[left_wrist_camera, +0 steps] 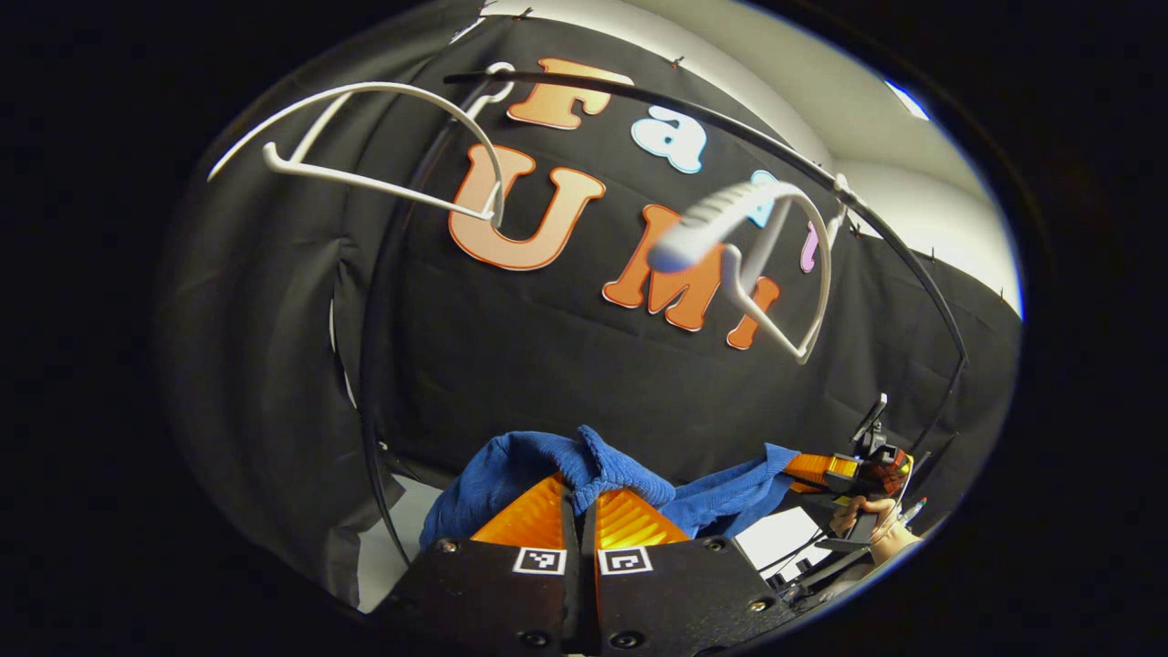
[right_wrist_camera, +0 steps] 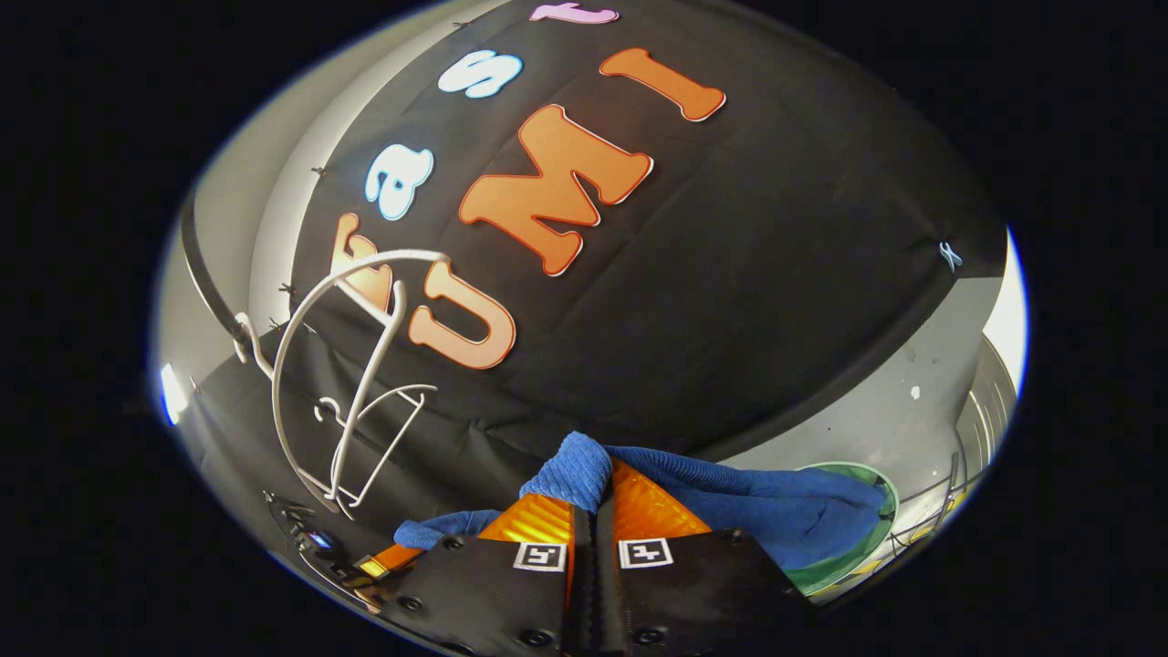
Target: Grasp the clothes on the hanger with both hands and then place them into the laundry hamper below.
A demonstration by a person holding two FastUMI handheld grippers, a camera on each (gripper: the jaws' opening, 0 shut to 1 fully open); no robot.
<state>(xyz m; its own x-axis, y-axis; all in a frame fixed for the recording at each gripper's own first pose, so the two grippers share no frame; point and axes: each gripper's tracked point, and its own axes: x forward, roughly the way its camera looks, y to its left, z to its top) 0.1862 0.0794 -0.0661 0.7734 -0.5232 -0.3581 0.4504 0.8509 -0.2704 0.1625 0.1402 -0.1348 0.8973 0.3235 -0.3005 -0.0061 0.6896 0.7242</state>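
Blue cloth garment [left_wrist_camera: 538, 465] hangs off the hangers [left_wrist_camera: 757, 265], stretched between left tongs [left_wrist_camera: 580, 511] and right tongs [right_wrist_camera: 593, 506], each clamped on a fold. Keep both grips firm, lowering together over the green hamper [right_wrist_camera: 862, 538] below before releasing.

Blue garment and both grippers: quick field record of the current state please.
garment: blue cloth, off the hangers, stretched between the two grippers
left gripper: shut on the blue cloth, a fold bunched above its fingers
right gripper: shut on the blue cloth, rest of it draping to one side
hangers: two white hangers on the black rail, both bare
hamper: green rim low in the right gripper view, cloth partly over it
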